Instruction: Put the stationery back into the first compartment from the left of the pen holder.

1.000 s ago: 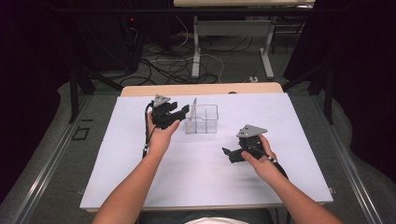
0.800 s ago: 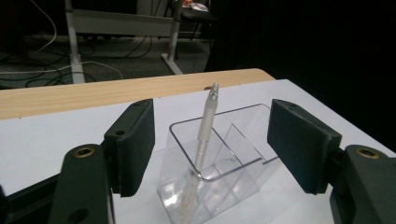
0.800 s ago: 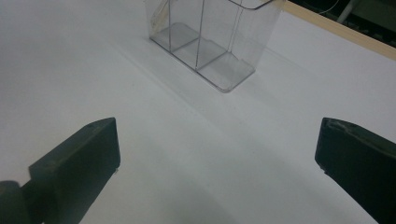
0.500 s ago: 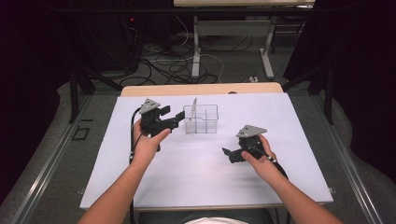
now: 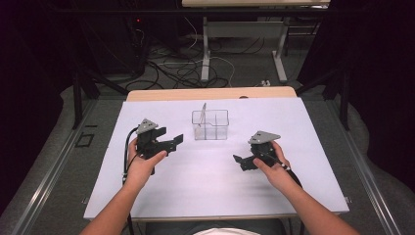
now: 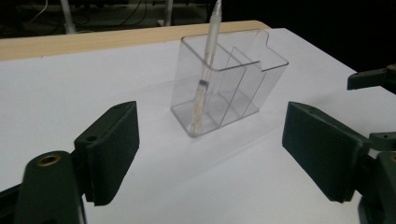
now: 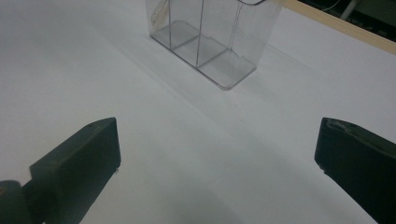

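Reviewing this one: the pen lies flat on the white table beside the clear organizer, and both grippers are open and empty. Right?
Not quite. The pen stands leaning inside an end compartment of the clear organizer, as the left gripper view shows. The left gripper and right gripper are open and empty.

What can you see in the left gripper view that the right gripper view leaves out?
The left gripper view shows the pen leaning in the end compartment of the clear organizer, and a bit of the other tool at the right edge. The right gripper view shows the organizer's lower part and two bare compartment floors, with just a sliver of pen at the top. Both show the white table cover, the wooden table edge, and their own open black jaws.
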Demonstrator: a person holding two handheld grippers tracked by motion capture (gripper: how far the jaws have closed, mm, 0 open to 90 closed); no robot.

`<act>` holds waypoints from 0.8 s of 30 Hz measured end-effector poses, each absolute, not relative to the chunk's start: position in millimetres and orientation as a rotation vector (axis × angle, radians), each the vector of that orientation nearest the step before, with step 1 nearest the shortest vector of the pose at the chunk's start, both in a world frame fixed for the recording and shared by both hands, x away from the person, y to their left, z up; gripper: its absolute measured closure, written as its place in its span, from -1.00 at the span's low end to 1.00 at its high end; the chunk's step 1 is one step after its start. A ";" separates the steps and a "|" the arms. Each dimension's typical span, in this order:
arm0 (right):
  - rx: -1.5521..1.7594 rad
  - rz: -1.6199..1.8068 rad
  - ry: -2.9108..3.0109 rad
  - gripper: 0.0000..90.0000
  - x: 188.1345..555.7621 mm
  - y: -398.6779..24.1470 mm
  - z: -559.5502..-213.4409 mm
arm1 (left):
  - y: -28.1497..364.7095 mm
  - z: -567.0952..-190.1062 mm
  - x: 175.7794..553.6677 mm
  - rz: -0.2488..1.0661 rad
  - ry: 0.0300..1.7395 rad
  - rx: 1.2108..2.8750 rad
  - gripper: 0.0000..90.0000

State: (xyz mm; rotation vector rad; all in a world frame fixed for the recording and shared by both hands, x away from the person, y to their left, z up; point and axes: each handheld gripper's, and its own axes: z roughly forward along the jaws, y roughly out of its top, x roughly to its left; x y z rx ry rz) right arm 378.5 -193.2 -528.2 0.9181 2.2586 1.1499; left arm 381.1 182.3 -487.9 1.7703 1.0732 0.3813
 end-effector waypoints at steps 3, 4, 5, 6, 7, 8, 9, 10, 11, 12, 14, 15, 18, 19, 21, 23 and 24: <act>0.920 1.145 2.272 -1.00 378.7 -192.9 -528.5 | 194.9 -495.2 377.4 0.367 1.119 1.749 -0.64; 0.922 1.143 2.271 -1.00 378.7 -192.9 -528.8 | 199.4 -497.1 376.6 0.365 1.135 1.745 -0.64; 0.924 1.146 2.274 -1.00 378.8 -192.8 -529.2 | 204.2 -498.6 375.6 0.373 1.154 1.740 -0.65; 0.913 1.145 2.275 -1.00 379.5 -192.9 -529.4 | 208.9 -500.1 374.6 0.385 1.169 1.727 -0.65; 0.924 1.144 2.276 -1.00 378.9 -192.6 -529.6 | 213.3 -501.6 373.4 0.395 1.185 1.715 -0.66; 0.922 1.142 2.274 -1.00 379.1 -192.7 -529.8 | 217.8 -503.3 372.4 0.408 1.203 1.715 -0.66; 0.923 1.142 2.273 -1.00 379.2 -192.8 -529.7 | 221.9 -505.2 371.5 0.416 1.216 1.713 -0.68; 0.924 1.140 2.277 -1.00 379.3 -193.1 -529.5 | 226.0 -507.5 370.4 0.424 1.228 1.708 -0.71; 0.931 1.141 2.273 -1.00 379.1 -193.2 -529.3 | 230.3 -509.3 369.4 0.425 1.239 1.706 -0.77; 0.934 1.140 2.278 -1.00 379.1 -193.5 -529.1 | 234.4 -510.8 368.4 0.422 1.248 1.708 -0.81; 0.934 1.146 2.272 -1.00 379.9 -194.2 -529.3 | 241.8 -512.2 366.1 0.431 1.268 1.713 -0.90; 0.940 1.145 2.270 -1.00 380.0 -194.7 -529.4 | 245.2 -512.3 364.5 0.430 1.277 1.704 -0.94; 0.952 1.147 2.271 -0.99 380.4 -195.8 -530.1 | 254.4 -513.5 360.6 0.435 1.275 1.702 -1.00; 0.956 1.136 2.278 -0.99 380.3 -196.5 -529.7 | 257.0 -514.3 359.5 0.440 1.274 1.708 -1.00; 0.948 1.147 2.270 -0.99 381.6 -197.0 -530.9 | 261.7 -516.4 357.5 0.448 1.271 1.719 -1.00; 0.953 1.151 2.265 -0.99 382.1 -197.1 -531.7 | 265.9 -518.5 356.2 0.459 1.266 1.732 -1.00; 0.952 1.150 2.266 -0.99 382.5 -197.4 -531.9 | 267.5 -519.6 355.9 0.462 1.265 1.732 -1.00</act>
